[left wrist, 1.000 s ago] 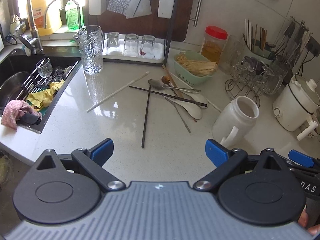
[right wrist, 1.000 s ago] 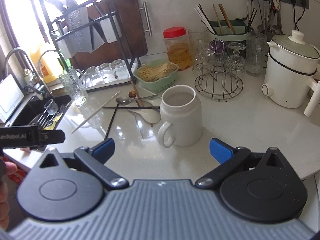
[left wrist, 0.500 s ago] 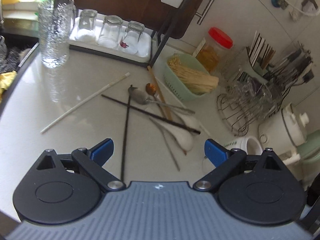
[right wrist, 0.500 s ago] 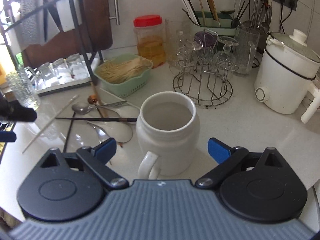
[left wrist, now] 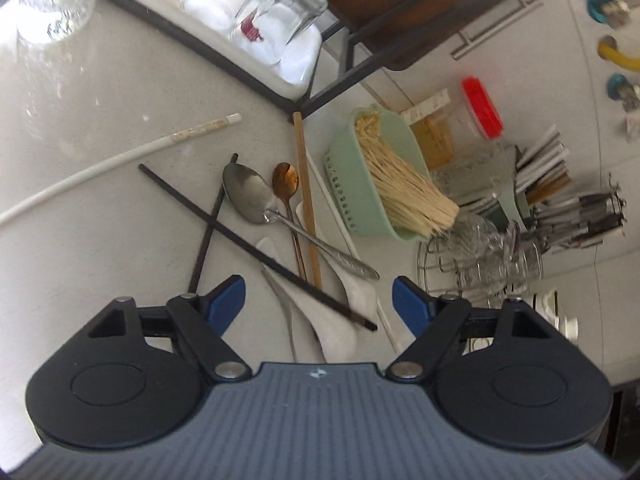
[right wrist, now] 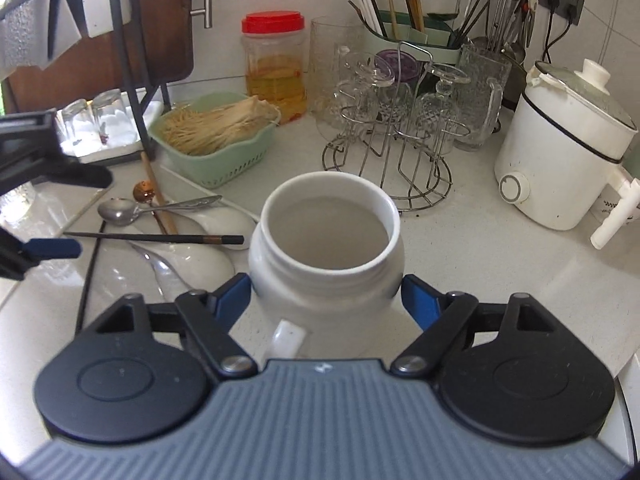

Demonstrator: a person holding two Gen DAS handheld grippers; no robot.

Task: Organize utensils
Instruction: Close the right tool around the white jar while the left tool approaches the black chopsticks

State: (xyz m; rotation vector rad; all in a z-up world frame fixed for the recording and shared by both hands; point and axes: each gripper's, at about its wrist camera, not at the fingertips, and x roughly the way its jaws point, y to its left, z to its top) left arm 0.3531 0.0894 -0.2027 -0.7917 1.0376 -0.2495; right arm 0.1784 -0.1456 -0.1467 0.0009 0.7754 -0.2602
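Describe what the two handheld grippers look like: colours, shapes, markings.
The left gripper and the right gripper look alike: a grey ribbed body with a small white logo at its front edge, two round black housings with a raised disc on each, black linkage arms on silver pivot pins, and blue fingertips. No hands, sleeves or cables show.

Pale speckled countertop [right wrist: 460,248] carried a white jar [right wrist: 326,248], green basket [right wrist: 218,148], wire glass rack [right wrist: 394,152], white cooker [right wrist: 560,152], red-lidded jar [right wrist: 274,68] — plus loose utensils: steel spoon [left wrist: 256,200], black chopsticks [left wrist: 248,236], white chopstick [left wrist: 108,168].
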